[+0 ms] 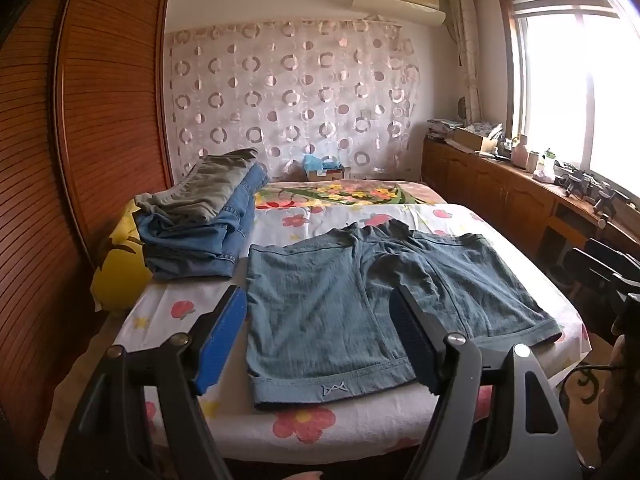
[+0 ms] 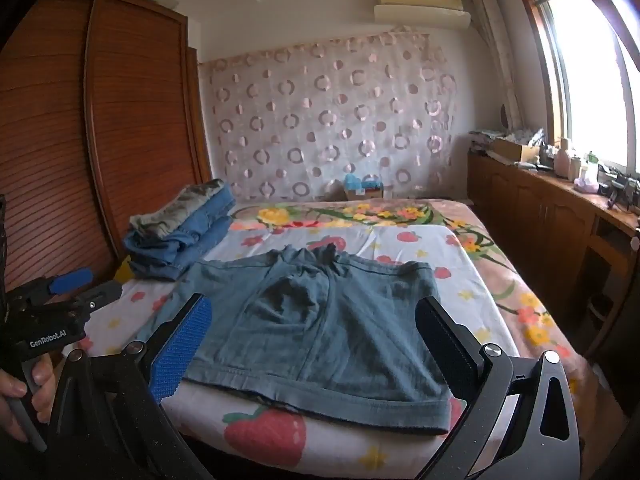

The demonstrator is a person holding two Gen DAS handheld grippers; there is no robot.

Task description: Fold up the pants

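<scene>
Blue shorts (image 1: 340, 304) flat on bed (image 1: 360, 216), both grippers gaping empty

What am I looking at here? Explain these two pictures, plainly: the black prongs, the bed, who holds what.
No robot here: a person holds a handheld two-finger tool in each hand, each with a camera looking along its fingers. One picture comes from the left tool, the other from the right tool. The right view also shows the left tool from the side, gripped by a hand. Both tools are open and hold nothing. On the bed, blue-grey shorts lie spread flat. Beside them, at the left, sits a pile of folded clothes. Folding has not begun.
</scene>
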